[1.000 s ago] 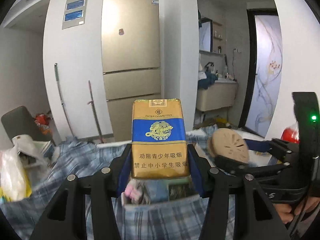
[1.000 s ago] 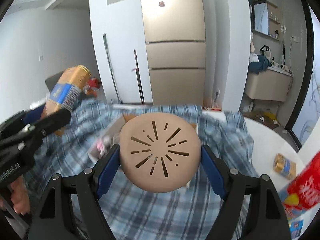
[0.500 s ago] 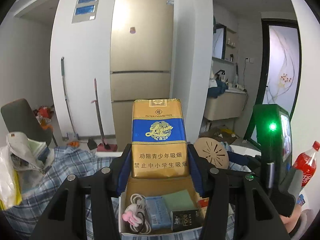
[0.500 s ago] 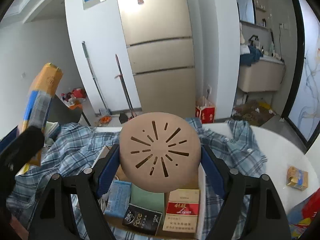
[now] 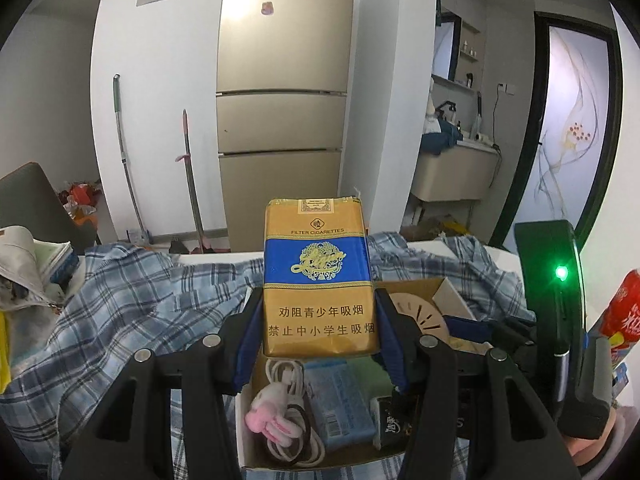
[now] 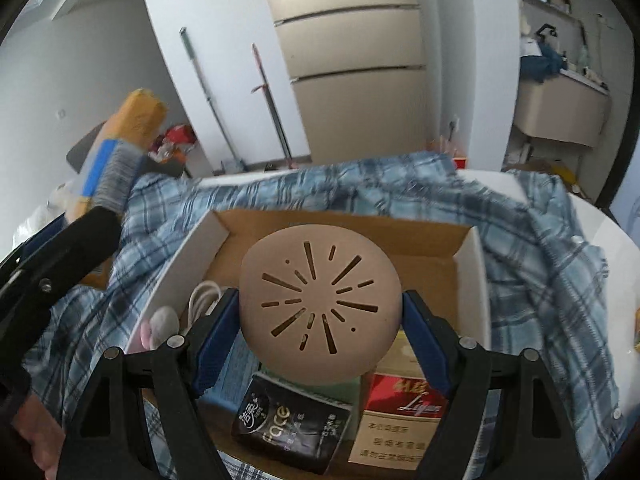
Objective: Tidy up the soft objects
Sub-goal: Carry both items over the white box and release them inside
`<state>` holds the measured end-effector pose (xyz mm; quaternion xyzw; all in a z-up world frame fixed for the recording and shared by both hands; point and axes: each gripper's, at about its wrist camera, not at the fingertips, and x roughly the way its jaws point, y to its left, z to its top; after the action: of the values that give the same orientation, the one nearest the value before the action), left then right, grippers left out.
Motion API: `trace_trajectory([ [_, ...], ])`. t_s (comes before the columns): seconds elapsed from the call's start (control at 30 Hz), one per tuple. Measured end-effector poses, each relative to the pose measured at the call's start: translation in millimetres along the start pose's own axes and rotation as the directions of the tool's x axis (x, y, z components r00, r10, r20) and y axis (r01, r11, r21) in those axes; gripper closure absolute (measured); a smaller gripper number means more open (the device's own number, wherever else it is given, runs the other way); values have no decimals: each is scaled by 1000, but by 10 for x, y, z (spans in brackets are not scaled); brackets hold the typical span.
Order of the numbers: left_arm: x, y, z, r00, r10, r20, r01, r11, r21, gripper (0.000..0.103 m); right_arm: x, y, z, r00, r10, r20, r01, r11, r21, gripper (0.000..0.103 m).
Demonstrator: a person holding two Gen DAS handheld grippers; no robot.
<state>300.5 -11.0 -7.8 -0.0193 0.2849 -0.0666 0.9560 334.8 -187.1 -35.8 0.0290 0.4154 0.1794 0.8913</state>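
My left gripper point(image 5: 318, 328) is shut on a gold and blue cigarette pack point(image 5: 318, 280), held upright above the near left part of an open cardboard box point(image 5: 448, 294). My right gripper point(image 6: 320, 328) is shut on a round beige slotted disc point(image 6: 320, 304), held over the middle of the same box point(image 6: 472, 264). The disc also shows in the left wrist view point(image 5: 420, 312), and the gold pack shows at the left of the right wrist view point(image 6: 120, 160). In the box lie a white cable with a pink plush point(image 5: 276, 424), a blue tissue pack point(image 5: 340, 404), a black packet point(image 6: 292, 420) and a red cigarette pack point(image 6: 400, 424).
The box sits on a blue plaid shirt point(image 6: 540, 248) spread over a white table point(image 6: 604, 240). A red bottle point(image 5: 622, 308) stands at the right. Bags and papers point(image 5: 24, 264) pile at the left. A fridge point(image 5: 284, 100) and mops stand behind.
Both grippers have come down toward the box with their loads. The disc has gone from above the box's rim to low over its contents; the box looms larger in both views.
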Motion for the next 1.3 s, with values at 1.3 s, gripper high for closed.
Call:
trace_trajectory([
  [1.3, 629, 18, -382, 947, -63, -316, 42, 996, -73, 48, -98, -586, 148, 988, -154, -6, 154, 979, 137, 11],
])
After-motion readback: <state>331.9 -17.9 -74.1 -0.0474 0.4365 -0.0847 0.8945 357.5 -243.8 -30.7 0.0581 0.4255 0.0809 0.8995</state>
